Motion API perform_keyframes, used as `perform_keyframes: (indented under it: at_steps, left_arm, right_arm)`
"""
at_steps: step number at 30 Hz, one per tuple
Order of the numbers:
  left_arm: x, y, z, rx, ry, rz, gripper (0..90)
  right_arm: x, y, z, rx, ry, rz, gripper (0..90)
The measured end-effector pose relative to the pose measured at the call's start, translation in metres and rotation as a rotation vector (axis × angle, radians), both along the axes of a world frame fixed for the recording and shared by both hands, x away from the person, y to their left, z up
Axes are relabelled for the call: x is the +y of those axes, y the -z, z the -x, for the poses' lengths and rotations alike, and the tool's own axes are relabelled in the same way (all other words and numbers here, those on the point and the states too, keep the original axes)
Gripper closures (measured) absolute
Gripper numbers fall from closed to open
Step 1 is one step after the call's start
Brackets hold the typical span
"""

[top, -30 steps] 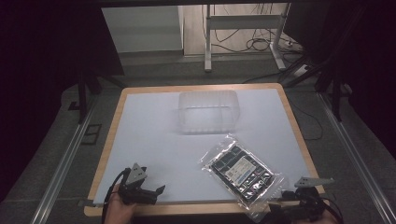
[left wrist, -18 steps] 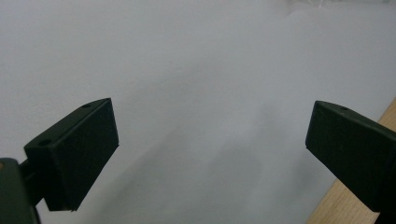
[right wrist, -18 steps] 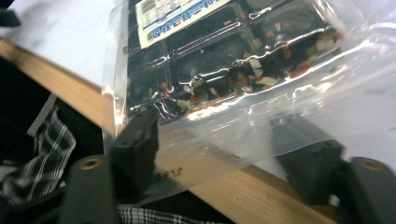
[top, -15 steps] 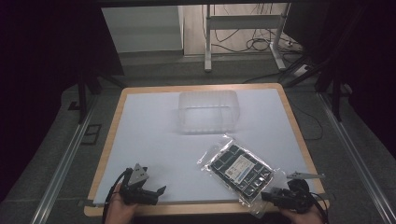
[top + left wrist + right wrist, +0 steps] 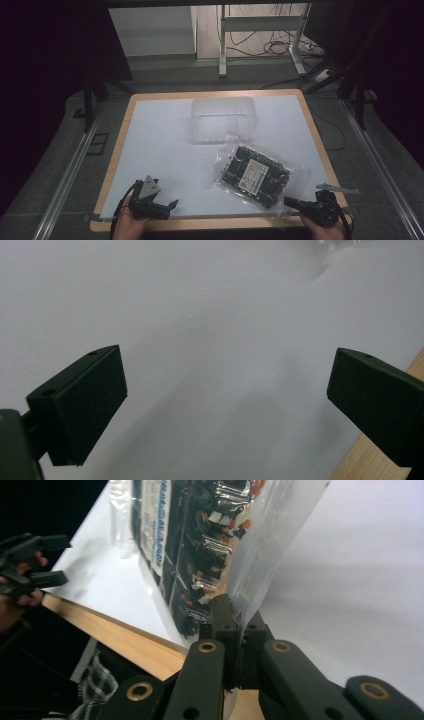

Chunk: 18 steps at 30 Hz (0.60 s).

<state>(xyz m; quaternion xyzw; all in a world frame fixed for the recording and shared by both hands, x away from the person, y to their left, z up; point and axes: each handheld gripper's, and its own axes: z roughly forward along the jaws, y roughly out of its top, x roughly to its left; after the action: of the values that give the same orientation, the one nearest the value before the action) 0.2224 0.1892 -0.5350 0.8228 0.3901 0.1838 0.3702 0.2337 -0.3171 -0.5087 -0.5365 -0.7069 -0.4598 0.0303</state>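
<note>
A clear plastic bag holding a dark circuit board with a pale label lies on the white table top, right of centre. My right gripper sits at the front right edge, shut on the bag's near corner; in the right gripper view the jaws pinch the bag's clear edge. My left gripper rests at the front left, open, with bare white surface between its black pads.
A clear plastic tub stands at the back middle of the table. The wooden table edge runs along the front. Dark floor, metal rails and a desk frame with cables lie beyond the table.
My right gripper has moved left along the front edge to the bag's near corner and shut on it. The left gripper has stayed in place.
</note>
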Motion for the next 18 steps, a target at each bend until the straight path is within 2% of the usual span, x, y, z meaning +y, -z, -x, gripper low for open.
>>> perform_keyframes:
  at_steps: [1, 6, 11, 12, 18]
  left_arm:
    - [0.0, 0.0, 0.0, -0.001, 0.0, 0.0, 2.1]
    - [-0.001, -0.001, 0.0, -0.008, 0.003, -0.001, 2.2]
    - [-0.001, -0.001, 0.0, -0.012, 0.002, -0.002, 2.1]
    - [-0.001, -0.001, 0.0, -0.013, 0.003, -0.003, 2.1]
    - [0.0, -0.003, 0.0, -0.033, -0.005, 0.005, 2.1]
  right_arm:
    - [0.0, 0.0, 0.001, -0.001, -0.004, -0.024, 89.2]
    - [0.001, -0.006, 0.003, -0.035, -0.02, -0.045, 89.3]
    - [0.006, -0.019, 0.006, -0.091, -0.059, -0.03, 89.4]
    - [0.006, -0.019, 0.006, -0.091, -0.059, -0.03, 89.4]
    - [0.011, -0.033, 0.008, -0.155, -0.089, 0.011, 89.4]
